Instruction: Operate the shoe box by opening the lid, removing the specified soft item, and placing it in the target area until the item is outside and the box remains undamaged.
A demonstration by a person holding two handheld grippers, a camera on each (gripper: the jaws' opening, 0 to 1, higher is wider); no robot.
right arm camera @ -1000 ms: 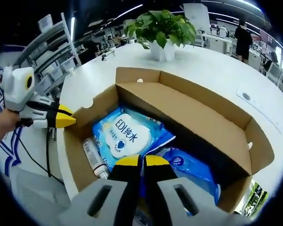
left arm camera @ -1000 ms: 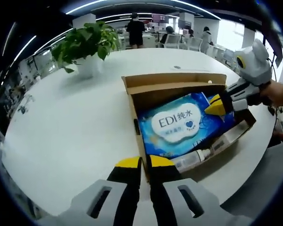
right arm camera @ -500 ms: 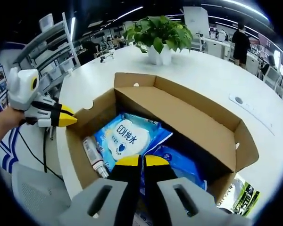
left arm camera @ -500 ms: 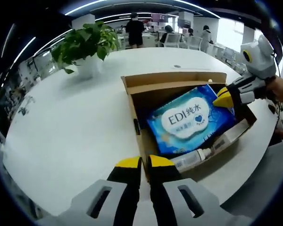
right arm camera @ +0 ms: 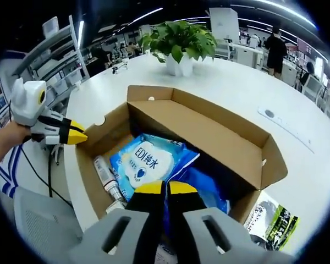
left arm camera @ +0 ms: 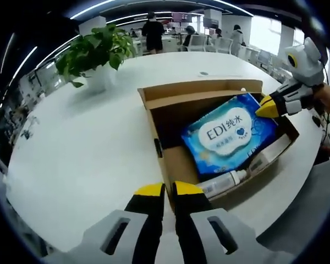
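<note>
Two claws worked at an open cardboard shoe box (left arm camera: 170, 165) on a round white desk (left arm camera: 82, 148). Seen from the left gripper view, the left claw (left arm camera: 163, 191) had its yellow-tipped jaws pressed together just at the near rim of the box, with nothing visibly between them. The right claw (left arm camera: 265, 106) entered from the right, its jaws pinched on a corner of a blue wet-wipes pack (left arm camera: 229, 132) marked "EDI", which lay tilted and partly raised inside the box. A white tube-shaped bottle (left arm camera: 224, 181) lay along the near wall of the box.

From the right gripper view, the right claw (right arm camera: 165, 188) gripped the edge of the wet-wipes pack (right arm camera: 146, 164), still within the box walls (right arm camera: 209, 132); a second blue packet (right arm camera: 209, 192) lay beneath it and the bottle (right arm camera: 105, 175) beside it. The left claw (right arm camera: 71, 133) sat at the far rim of the box. A potted plant (right arm camera: 179, 44) stood behind the box, and a printed green-and-black packet (right arm camera: 275, 223) lay on the desk (right arm camera: 253, 93) to the right.
</note>
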